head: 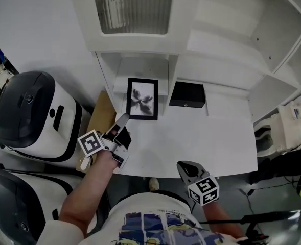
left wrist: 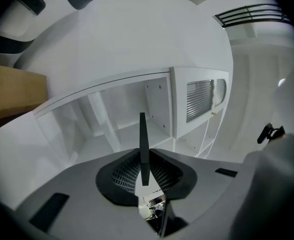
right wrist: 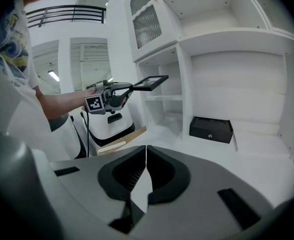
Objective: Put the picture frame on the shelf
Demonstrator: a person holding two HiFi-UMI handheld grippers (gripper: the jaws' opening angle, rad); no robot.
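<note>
A black picture frame (head: 142,99) with a dark flower print hangs in the air in front of the white shelf unit (head: 140,40). My left gripper (head: 122,120) is shut on its lower left corner. In the left gripper view the frame (left wrist: 144,144) shows edge-on, pinched between the jaws, with the shelf's open compartment (left wrist: 117,119) behind it. The right gripper view shows the frame (right wrist: 151,82) lying nearly flat, held by the left gripper (right wrist: 129,88). My right gripper (head: 187,168) hangs low by the counter's front edge, shut (right wrist: 146,156) and holding nothing.
A black box (head: 187,95) sits on the white counter (head: 216,142) right of the divider, also seen as the box (right wrist: 211,129). Two white machines with dark tops (head: 30,114) stand at the left, with cardboard (head: 100,119) leaning beside the shelf.
</note>
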